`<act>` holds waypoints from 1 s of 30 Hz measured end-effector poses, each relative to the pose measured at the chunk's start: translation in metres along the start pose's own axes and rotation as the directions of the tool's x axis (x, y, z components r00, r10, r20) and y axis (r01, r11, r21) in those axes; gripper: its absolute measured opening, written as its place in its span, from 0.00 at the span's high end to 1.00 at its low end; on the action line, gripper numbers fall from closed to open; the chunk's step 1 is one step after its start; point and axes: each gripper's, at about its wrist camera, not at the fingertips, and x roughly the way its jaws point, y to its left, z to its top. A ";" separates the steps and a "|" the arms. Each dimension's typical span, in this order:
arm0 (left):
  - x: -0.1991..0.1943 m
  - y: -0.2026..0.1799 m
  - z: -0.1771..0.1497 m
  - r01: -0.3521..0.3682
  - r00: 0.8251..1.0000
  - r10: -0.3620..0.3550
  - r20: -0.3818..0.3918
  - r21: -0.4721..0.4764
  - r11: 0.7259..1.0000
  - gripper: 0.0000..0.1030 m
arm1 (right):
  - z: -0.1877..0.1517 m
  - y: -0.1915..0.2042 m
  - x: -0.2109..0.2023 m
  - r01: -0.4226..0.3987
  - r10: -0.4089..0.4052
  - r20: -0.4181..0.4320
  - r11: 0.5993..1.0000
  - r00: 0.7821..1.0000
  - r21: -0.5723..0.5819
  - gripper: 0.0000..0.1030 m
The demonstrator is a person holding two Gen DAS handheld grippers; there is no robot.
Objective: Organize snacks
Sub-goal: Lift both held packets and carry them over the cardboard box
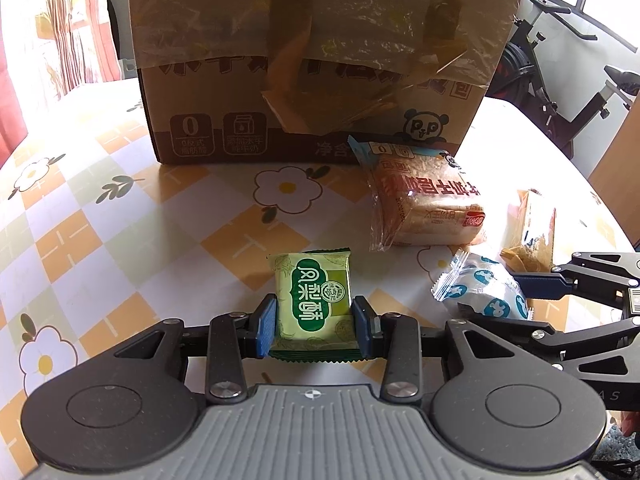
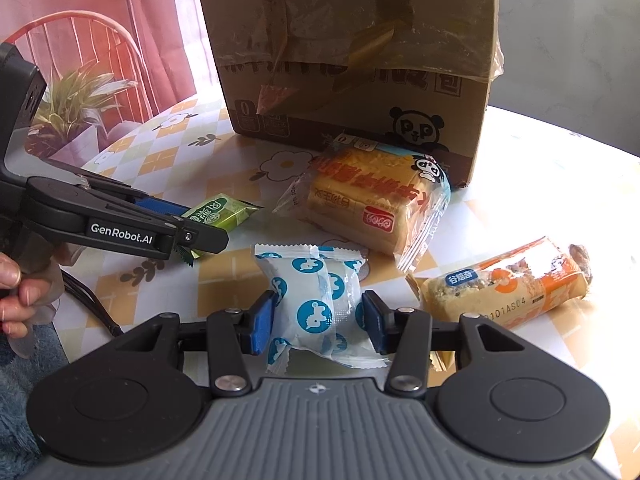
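early going — left gripper (image 1: 314, 322) clamps the green pastry packet (image 1: 312, 294), right gripper (image 2: 318, 320) pinches the blue-spotted packet (image 2: 316, 300); bread pack (image 2: 360, 208) and orange bar (image 2: 508, 284) lie on the table (image 1: 100, 220) before the cardboard box (image 1: 312, 60) — unsorted.

"GenRobot.AI" is printed in white on the arm of the left claw (image 2: 192, 232). On the cardboard box (image 1: 304, 60) at the far side, a boxed "0" and a panda face marked "P P" are shown; its large Chinese lettering is partly covered by tape. Green Chinese characters are carried by the green packet (image 1: 314, 304). "谷翘香" and the code "101AS04" are read on the orange bar wrapper (image 2: 508, 288) at the right. Red Chinese characters are borne by the bread bag (image 2: 372, 204).
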 end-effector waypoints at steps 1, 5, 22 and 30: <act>-0.002 0.001 0.001 0.003 1.000 -0.003 0.008 -0.004 1.000 0.59 | 0.001 0.001 -0.002 -0.002 0.002 0.009 1.000 1.000 0.002 0.53; -0.019 0.005 0.008 0.009 0.997 -0.007 0.082 -0.024 1.000 0.59 | 0.010 0.004 -0.012 -0.004 0.005 0.052 1.000 0.999 -0.006 0.53; -0.132 0.023 0.150 -0.065 0.832 0.004 0.555 0.090 0.994 0.59 | 0.184 -0.015 -0.099 0.030 -0.015 0.498 0.999 0.867 -0.023 0.53; -0.084 0.028 0.230 -0.139 0.846 0.092 0.525 0.052 0.989 0.59 | 0.244 -0.032 -0.026 0.073 -0.111 0.440 0.992 0.891 0.101 0.53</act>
